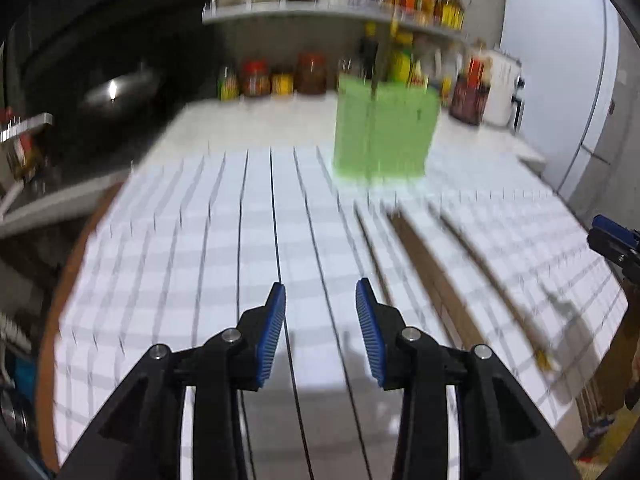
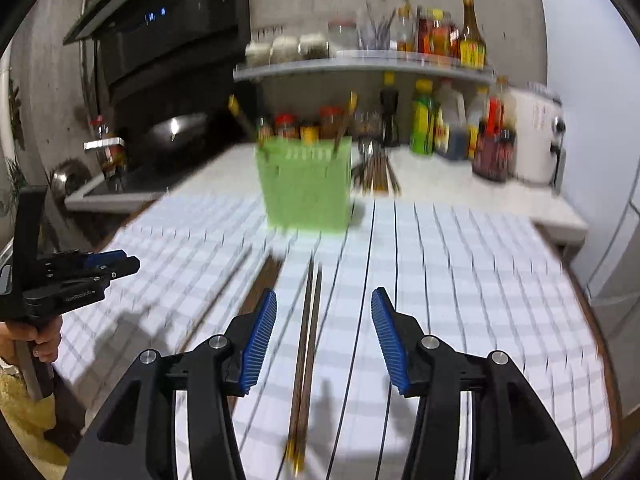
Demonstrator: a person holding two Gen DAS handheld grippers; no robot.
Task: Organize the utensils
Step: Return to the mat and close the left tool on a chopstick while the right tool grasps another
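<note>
While both frames were smeared by motion, the governing relation could still be read: a pair of chopsticks lay on the checked cloth directly ahead of the right tool, framed between its two spread fingers and somewhat nearer the left one. The long axis of the pair ran almost straight toward the green holder, with the yellow-tipped ends nearest the camera and the far ends pointing at the holder's base. The right tool was held released, with nothing between its blue pads. It was judged the nearer of the two.

The left tool was likewise released and empty, over bare cloth to the left of the holder's line. From its view, further chopsticks were seen lying at a slant on the cloth, on the near side of the holder and off to the right. Whether they were singles or pairs could not be told through the blur.

The holder stood upright at the far edge of the cloth on the bench, with a few sticks already standing in it. More utensils were heaped just beside it, on its right. A closing of the right tool across the pair's axis was judged to be what the next move would call for.
</note>
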